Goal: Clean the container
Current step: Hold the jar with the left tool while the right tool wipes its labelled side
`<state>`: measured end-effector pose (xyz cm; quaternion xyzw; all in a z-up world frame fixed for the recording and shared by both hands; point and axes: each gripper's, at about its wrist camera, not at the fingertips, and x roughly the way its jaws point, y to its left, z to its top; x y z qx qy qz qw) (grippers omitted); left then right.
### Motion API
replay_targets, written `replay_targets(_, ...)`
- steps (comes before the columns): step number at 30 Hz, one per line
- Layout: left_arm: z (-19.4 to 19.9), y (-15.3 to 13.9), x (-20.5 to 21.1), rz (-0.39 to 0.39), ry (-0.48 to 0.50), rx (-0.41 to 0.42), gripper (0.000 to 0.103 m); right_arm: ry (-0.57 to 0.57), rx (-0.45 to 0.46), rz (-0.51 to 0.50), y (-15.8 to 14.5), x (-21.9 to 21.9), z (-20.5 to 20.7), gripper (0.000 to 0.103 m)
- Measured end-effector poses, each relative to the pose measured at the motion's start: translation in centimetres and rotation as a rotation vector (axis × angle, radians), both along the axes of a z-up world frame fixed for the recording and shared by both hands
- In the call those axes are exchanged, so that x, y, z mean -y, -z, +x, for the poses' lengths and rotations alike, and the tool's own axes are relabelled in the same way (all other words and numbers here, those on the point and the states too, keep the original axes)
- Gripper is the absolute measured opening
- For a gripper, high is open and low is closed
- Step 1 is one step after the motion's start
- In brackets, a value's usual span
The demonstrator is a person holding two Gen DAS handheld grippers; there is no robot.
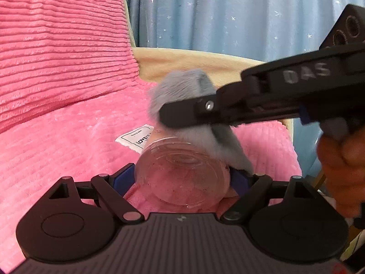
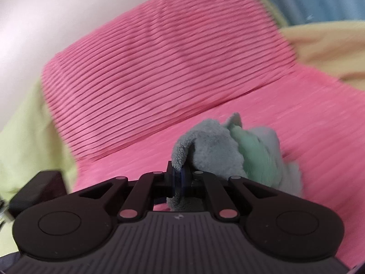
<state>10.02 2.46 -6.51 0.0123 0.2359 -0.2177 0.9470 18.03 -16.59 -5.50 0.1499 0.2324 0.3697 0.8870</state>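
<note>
A clear plastic container [image 1: 182, 173] with reddish specks on it lies on its side between the blue pads of my left gripper [image 1: 182, 179], which is shut on it; its round base faces the camera. My right gripper [image 1: 182, 114] reaches in from the right, shut on a grey cloth [image 1: 180, 86] that hangs over the container's upper right side. In the right wrist view the right gripper [image 2: 181, 178] pinches that grey and green cloth [image 2: 216, 146] between its blue pads; the container is not in that view.
A pink ribbed blanket [image 1: 68, 137] covers the surface below, with a pink ribbed cushion [image 1: 57, 45] behind. A white label [image 1: 134, 138] lies on the blanket. Blue starred curtain [image 1: 228, 11] hangs at the back. A person's hand [image 1: 340, 164] holds the right gripper.
</note>
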Motion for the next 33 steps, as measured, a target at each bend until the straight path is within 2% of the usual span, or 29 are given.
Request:
replay_targets(9, -0.2, -0.1, 0.5, 0.040, 0.005, 0.018, 0.086, 0.002, 0.014, -0.013, 0.0, -0.1, 0.2, 0.002)
replay_targets(14, -0.2, -0.1, 0.2, 0.021, 0.007, 0.006, 0.086, 0.000, 0.026, -0.024, -0.1, -0.2, 0.2, 0.002)
replay_targets(16, -0.2, -0.1, -0.1, -0.004, 0.010, -0.002, 0.088, -0.001, 0.022, -0.022, 0.0, -0.2, 0.3, 0.002)
replay_targets(21, 0.6, 0.2, -1.9, -0.149, 0.006, -0.071, 0.088, -0.003, 0.004, -0.005, 0.0, 0.0, 0.5, 0.002)
replay_targets(24, 0.7, 0.2, -1.8, -0.158, 0.003, -0.081, 0.086, -0.007, -0.002, -0.003, 0.0, 0.1, 0.5, 0.002)
replay_targets(26, 0.5, 0.1, -1.3, -0.127, 0.001, -0.066, 0.086, -0.013, -0.005, -0.001, -0.1, 0.2, 0.4, 0.002)
replay_targets(31, -0.9, -0.2, 1.7, 0.150, 0.024, 0.064, 0.086, -0.028, -0.014, 0.004, -0.1, 0.3, 0.2, 0.002)
replay_targets(33, -1.3, -0.1, 2.6, 0.225, 0.038, 0.100, 0.086, -0.034, -0.017, 0.006, -0.1, 0.4, 0.2, 0.002)
